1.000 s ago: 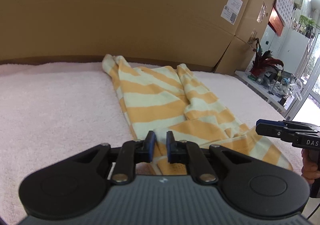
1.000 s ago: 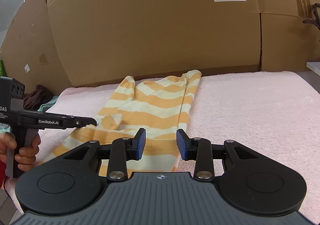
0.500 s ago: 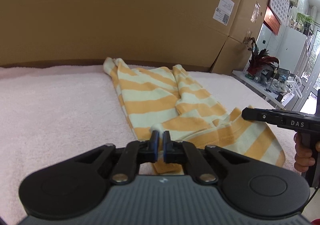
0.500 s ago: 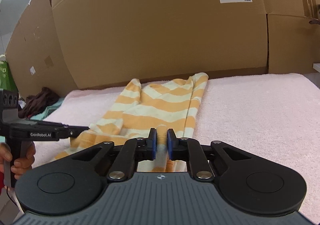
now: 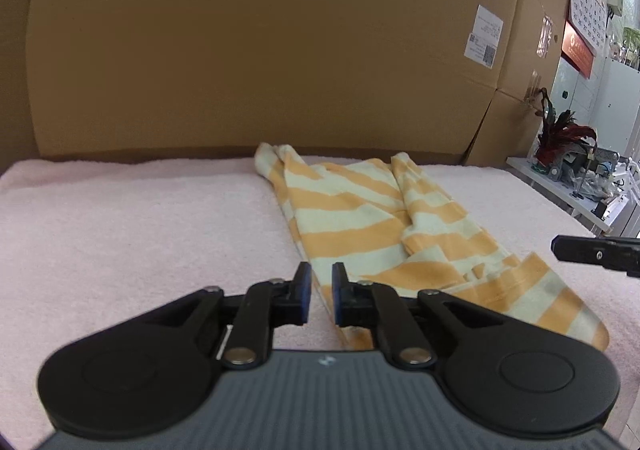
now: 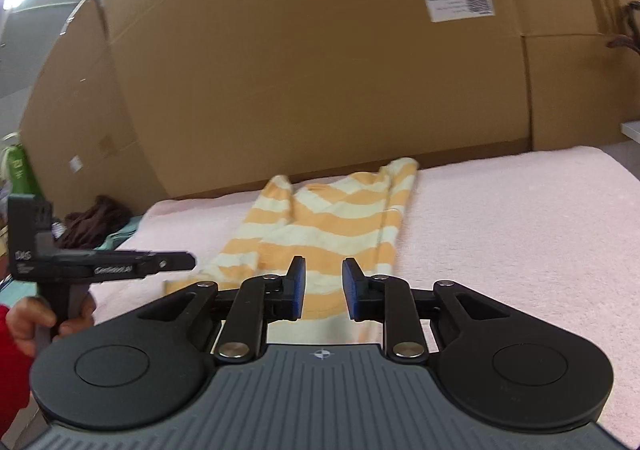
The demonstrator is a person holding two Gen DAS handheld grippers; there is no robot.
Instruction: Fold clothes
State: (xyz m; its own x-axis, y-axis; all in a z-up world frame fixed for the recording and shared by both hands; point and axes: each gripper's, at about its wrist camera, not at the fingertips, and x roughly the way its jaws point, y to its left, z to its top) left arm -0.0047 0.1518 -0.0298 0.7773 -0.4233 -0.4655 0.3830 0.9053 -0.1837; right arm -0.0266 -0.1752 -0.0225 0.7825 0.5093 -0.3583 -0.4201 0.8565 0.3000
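Both grippers, left (image 5: 319, 298) and right (image 6: 323, 287), have released the striped garment's (image 5: 360, 226) hem, jaws parted, empty.

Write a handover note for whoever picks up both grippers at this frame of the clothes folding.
Left gripper: jaws apart, nothing gripped, at the near left edge of the striped shirt.
Right gripper: jaws opening, nothing between the pads, above the shirt's near hem.
Shirt: lies lengthwise on the pink towel, long sides seemingly folded inward, near hem rumpled.
Done: apparently the side folds.
Left: probably regrip the near hem, fold it toward the far end, smooth.
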